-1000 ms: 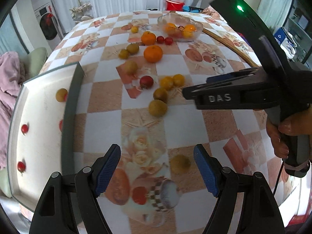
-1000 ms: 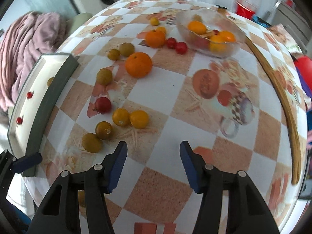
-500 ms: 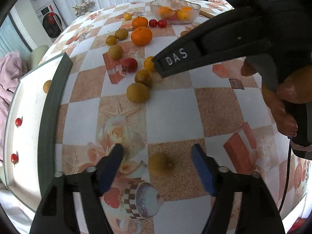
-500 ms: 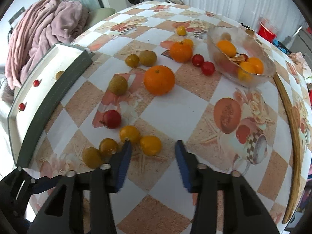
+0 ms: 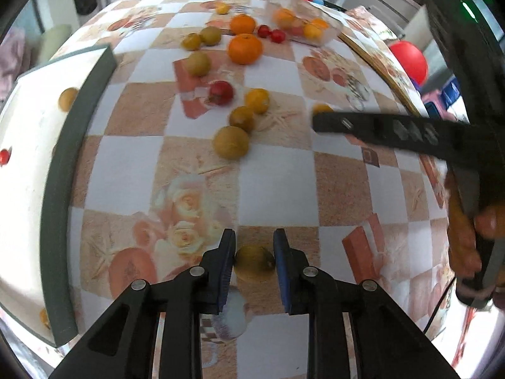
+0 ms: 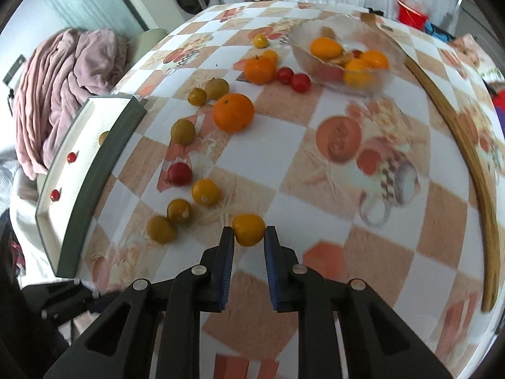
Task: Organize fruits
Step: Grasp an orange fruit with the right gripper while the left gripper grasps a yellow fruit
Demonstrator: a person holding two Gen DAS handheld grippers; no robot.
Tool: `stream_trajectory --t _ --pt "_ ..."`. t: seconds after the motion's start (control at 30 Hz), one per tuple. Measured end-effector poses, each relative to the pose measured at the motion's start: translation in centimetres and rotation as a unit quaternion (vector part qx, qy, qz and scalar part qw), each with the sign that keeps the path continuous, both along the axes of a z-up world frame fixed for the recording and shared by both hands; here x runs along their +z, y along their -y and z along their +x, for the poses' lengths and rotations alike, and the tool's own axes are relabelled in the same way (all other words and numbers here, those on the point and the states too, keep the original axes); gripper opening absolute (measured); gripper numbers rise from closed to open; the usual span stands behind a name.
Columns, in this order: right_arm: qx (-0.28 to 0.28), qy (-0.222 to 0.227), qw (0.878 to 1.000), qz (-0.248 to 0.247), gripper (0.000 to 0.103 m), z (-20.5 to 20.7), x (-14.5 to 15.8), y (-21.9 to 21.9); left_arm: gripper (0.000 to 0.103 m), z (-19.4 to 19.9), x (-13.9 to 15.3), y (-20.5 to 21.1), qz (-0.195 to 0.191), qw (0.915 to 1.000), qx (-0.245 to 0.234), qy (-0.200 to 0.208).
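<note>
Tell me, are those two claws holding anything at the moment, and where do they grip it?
Yes. The left gripper pinches a brownish-yellow fruit by its sides; the right gripper pinches a small orange-yellow fruit likewise.

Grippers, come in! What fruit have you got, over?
Left gripper shut on brownish-yellow fruit. Right gripper shut on yellow-orange fruit. Loose fruit cluster to the right gripper's left; bowl far ahead.

Left tool: low over the counter, blue pads closed to contact on either side of a small fruit (dull yellow-brown). Right tool: pads pressed against both sides of a yellow-orange fruit held at the tips. In the left wrist view, the person's right hand grips its handle, fingers wrapped around.
</note>
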State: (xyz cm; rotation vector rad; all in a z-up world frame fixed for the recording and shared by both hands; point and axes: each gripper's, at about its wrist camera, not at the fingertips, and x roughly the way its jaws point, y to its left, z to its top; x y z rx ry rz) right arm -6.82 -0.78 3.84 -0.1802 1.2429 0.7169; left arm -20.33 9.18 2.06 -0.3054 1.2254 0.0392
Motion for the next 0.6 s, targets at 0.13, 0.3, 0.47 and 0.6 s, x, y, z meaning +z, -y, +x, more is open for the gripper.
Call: stream_trajectory --t 0.13,0.3,0.47,0.6 --pt "-0.013 -0.013 1.0 0.001 0.021 -1.1 0.2 0.8 0.026 -0.3 0.8 -1.4 -0.006 1.0 0.005 0.004" --pt "-0.032 -0.027 0.999 0.007 0.021 -2.1 0.6 1.1 0.027 -1.2 1.8 -2.3 -0.001 0.9999 0.006 0.01" --pt "-0.035 -0.031 0.999 0.009 0.021 -3.0 1.3 0.4 0.027 -1.2 2.7 -3.5 0.002 0.9997 0.012 0.019" --pt "-0.025 -0.029 0.999 0.009 0.021 -3.7 1.8 -0.9 0.027 -1.8 3.7 -5.0 0.009 0.9993 0.02 0.03"
